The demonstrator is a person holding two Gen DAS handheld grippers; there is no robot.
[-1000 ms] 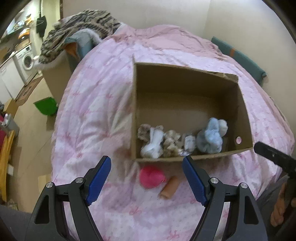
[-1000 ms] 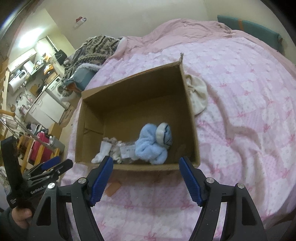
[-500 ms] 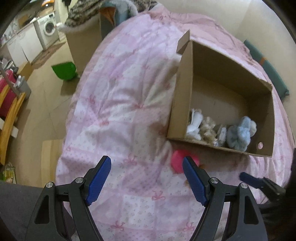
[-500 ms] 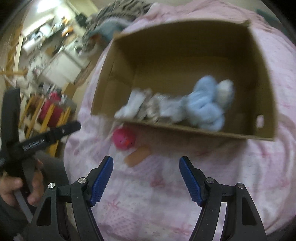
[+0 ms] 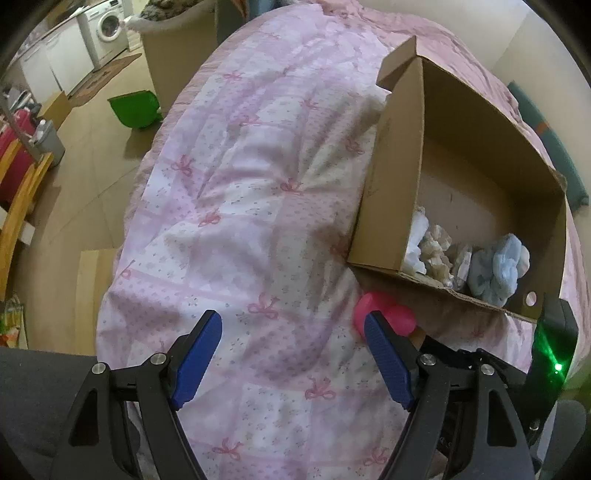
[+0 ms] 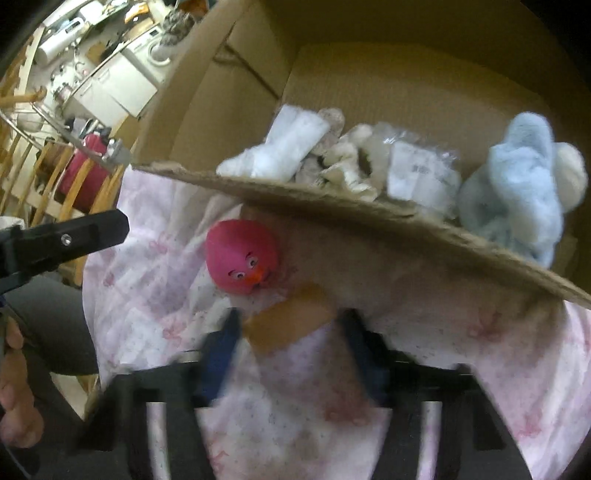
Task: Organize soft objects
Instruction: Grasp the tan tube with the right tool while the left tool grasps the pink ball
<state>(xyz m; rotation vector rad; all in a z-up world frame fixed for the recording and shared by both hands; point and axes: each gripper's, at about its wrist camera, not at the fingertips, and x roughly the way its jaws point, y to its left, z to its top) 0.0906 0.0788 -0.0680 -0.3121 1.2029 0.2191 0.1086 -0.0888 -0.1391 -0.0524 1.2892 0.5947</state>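
Note:
An open cardboard box (image 5: 391, 158) lies on the pink bedspread (image 5: 240, 192) and holds a light blue plush (image 5: 498, 269), white and cream soft items (image 5: 432, 247). A pink bird-faced toy (image 6: 242, 260) and a tan roll (image 6: 291, 321) lie on the bed just in front of the box (image 6: 332, 203). My right gripper (image 6: 291, 350) is open, blurred, with its blue fingers on either side of the tan roll. My left gripper (image 5: 291, 354) is open and empty over the bedspread, left of the pink toy (image 5: 384, 315).
The bed's left edge drops to a wooden floor with a green bin (image 5: 136, 109), a washing machine (image 5: 107, 27) and wooden chairs (image 5: 18, 192). A wall stands behind the box. The left gripper's body (image 6: 62, 243) shows at the left of the right wrist view.
My right gripper has dropped down and forward to the tan roll in front of the box. My left gripper has swung away to the left over the bedspread.

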